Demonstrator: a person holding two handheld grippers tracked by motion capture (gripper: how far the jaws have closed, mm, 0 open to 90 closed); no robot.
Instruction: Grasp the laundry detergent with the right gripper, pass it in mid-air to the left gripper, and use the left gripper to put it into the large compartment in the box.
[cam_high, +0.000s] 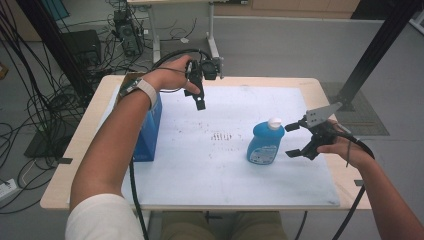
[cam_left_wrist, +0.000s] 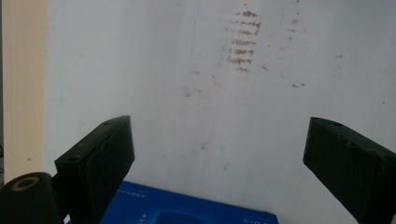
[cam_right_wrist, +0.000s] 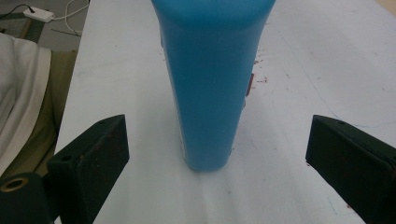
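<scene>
You're lining the right gripper (cam_high: 296, 139) up w/ the blue bottle (cam_high: 265, 144), jaws wide, nothing gripped yet; bottle's standing upright mid-right on the white mat (cam_high: 225, 185). Left gripper (cam_high: 199, 92) is hovering wide open, empty, near the blue box (cam_high: 148, 131). Grab + move are pending. Cables are cluttering the floor (cam_high: 45, 90).

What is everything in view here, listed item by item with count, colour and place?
detergent bottle: one, blue with white cap, upright on the mat, right of centre
box: one, blue, standing at the mat's left edge
mat: one, white, stained, covering the table
table: one, light wood
cables: many, black, on the floor at left
left tongs: one, black, open, raised over the mat's far side
right tongs: one, black, open, beside the bottle, not touching
forearms: two, entering from below
</scene>
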